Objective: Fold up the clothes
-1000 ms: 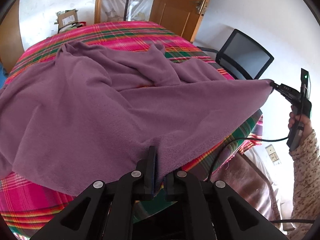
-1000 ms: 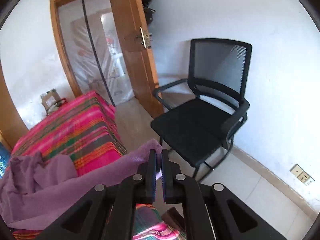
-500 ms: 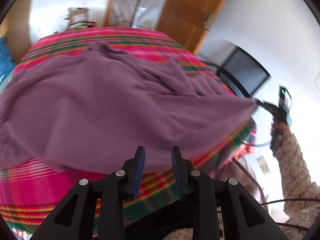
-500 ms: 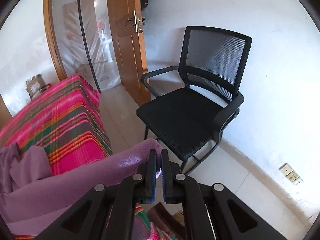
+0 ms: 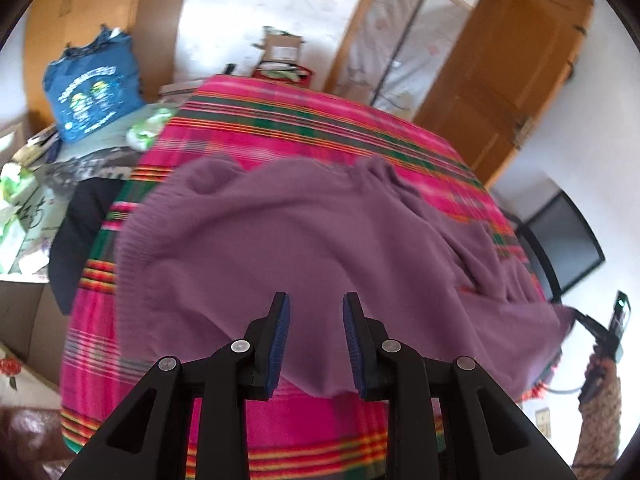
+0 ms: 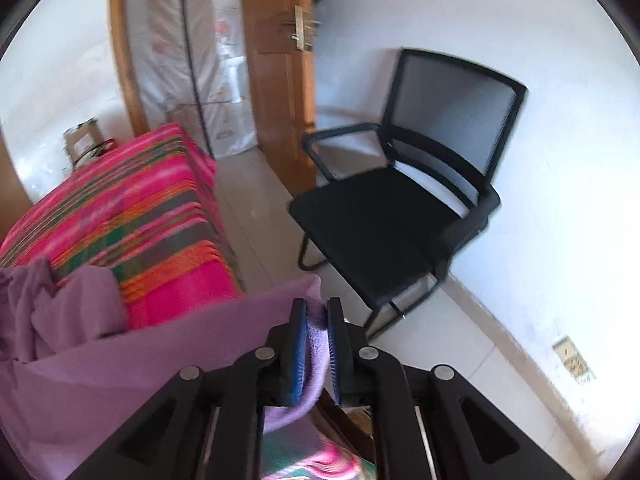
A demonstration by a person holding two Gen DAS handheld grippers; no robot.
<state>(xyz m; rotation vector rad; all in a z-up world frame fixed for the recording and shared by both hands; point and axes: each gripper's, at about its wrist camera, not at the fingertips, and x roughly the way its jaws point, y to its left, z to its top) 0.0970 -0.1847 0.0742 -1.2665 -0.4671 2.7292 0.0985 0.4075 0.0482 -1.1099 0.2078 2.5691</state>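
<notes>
Garment: purple sweater [image 5: 320,248] lies spread over the bed [image 5: 304,120], on its pink striped cover, one end bunched toward the far side, the near hem hanging just over the bed's front edge.
Left claw [image 5: 314,344]: jaws apart with nothing between them, hovering above the near hem; the cloth lies under it, not in it.
Right claw [image 6: 317,344]: jaws opening, a corner of the sweater [image 6: 200,344] between the blue pads and sagging below them; the grip looks to be letting go, off the bed's side toward the black chair [image 6: 400,216].
Step in hand: judged to be laying the sweater flat before the first fold.
How to do it well: let the right corner drop onto the bed, not past its edge, or the weight may drag the cloth toward the floor.
Next grip: bring the left claw down on the near hem and pinch one layer only, close to the edge.
Smoothing: pull the creased far end out flat before folding; wrinkles folded in will stay.
Risk: the soft knit stretches, so a gentle, even pull suits it.
</notes>
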